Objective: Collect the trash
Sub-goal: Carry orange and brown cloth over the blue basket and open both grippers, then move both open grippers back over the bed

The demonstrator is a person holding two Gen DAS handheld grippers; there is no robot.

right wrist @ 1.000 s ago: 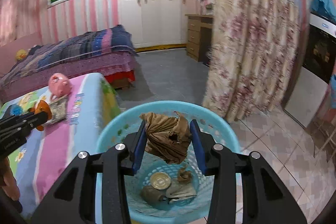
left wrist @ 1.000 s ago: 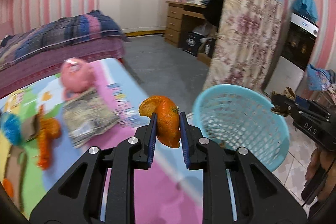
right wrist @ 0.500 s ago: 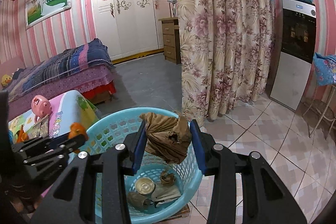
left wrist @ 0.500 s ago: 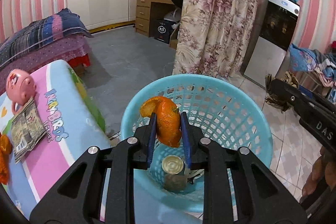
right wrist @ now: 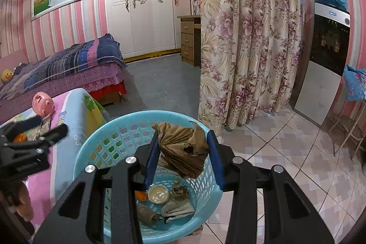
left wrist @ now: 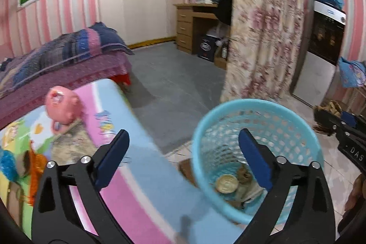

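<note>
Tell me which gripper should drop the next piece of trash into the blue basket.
Right. The right gripper is clamped on a crumpled brown paper directly over the blue basket. The left gripper, whose jaws have just opened, holds nothing; its orange peel lies inside the basket.

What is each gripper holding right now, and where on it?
Left gripper: nothing, its jaws have just been opening. Right gripper: crumpled brown paper, pinched across its bunched middle, above the blue basket.
</note>
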